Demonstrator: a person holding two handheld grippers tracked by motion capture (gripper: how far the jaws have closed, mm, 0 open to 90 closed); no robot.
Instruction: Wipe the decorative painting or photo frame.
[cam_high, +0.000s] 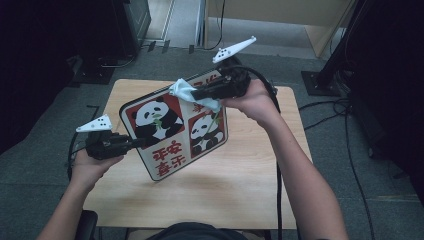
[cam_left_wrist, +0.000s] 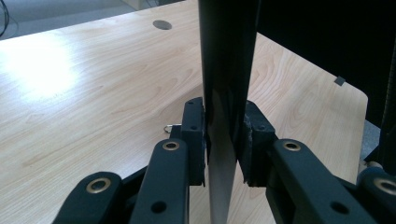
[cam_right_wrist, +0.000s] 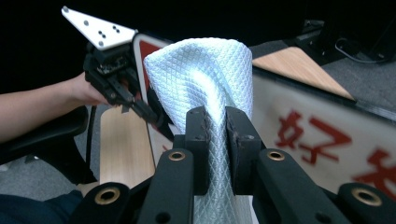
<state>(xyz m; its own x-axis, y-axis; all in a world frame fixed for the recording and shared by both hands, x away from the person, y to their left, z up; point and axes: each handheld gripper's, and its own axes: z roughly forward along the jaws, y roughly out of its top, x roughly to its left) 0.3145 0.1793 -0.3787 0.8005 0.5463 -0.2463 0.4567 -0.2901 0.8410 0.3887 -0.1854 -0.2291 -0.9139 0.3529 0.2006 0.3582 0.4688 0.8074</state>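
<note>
A square panda board (cam_high: 175, 127) with red characters is held tilted above the wooden table (cam_high: 250, 170). My left gripper (cam_high: 139, 143) is shut on its left edge; in the left gripper view the board's thin dark edge (cam_left_wrist: 226, 84) stands between the jaws of my left gripper (cam_left_wrist: 225, 140). My right gripper (cam_high: 197, 93) is shut on a pale blue cloth (cam_high: 187, 92) that lies against the board's upper face. In the right gripper view the cloth (cam_right_wrist: 205, 74) bulges out from my right gripper (cam_right_wrist: 217, 140), with the board (cam_right_wrist: 317, 130) behind it and the left gripper (cam_right_wrist: 161, 119) farther off.
Grey carpet with black cables (cam_high: 350, 115) surrounds the small table. Dark stands (cam_high: 320, 80) and equipment sit at the back left and right. The table has a cable hole (cam_left_wrist: 162, 24) near its far edge.
</note>
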